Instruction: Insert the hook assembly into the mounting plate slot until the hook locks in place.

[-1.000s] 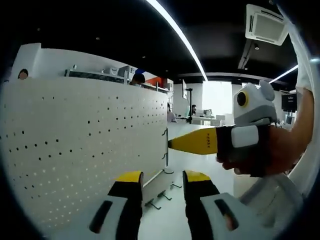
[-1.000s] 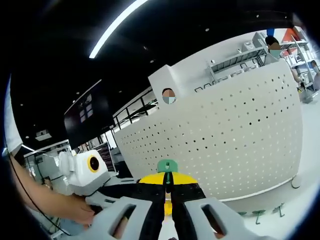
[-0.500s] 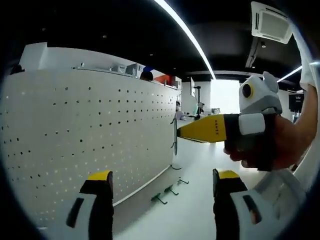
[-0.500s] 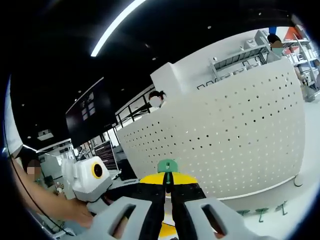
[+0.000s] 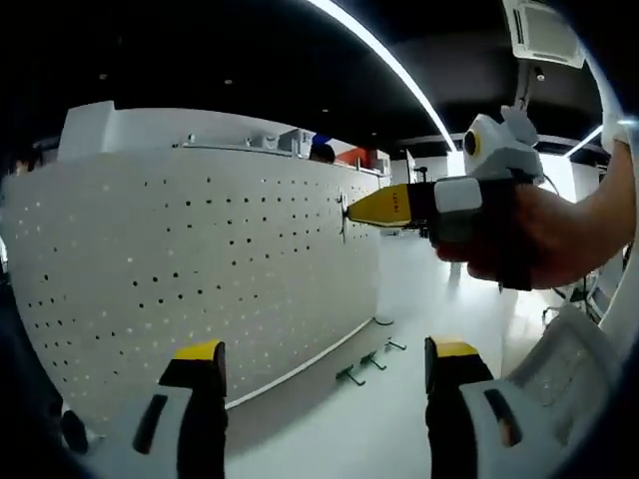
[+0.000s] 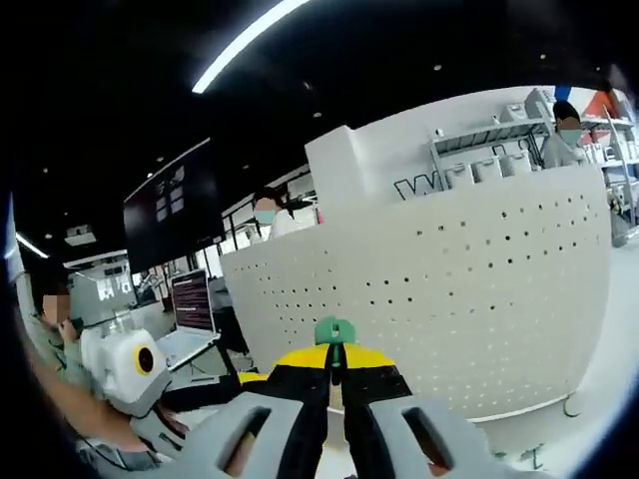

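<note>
Not much for us to read here. On the white wall (image 6: 419,150) behind the pegboard (image 6: 449,289) we catch big dark letters, starting with what looks like a "W", the rest cut off. The small dark print on the right gripper's (image 5: 344,210) yellow jaw is too tiny to read.

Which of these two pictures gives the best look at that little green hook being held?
The right gripper view: the green hook sits dead centre, pinched between the right tongs, its top clear against the pegboard. In the left gripper view the same tongs come in from the right, but only a thin dark sliver at their tip is visible.
</note>
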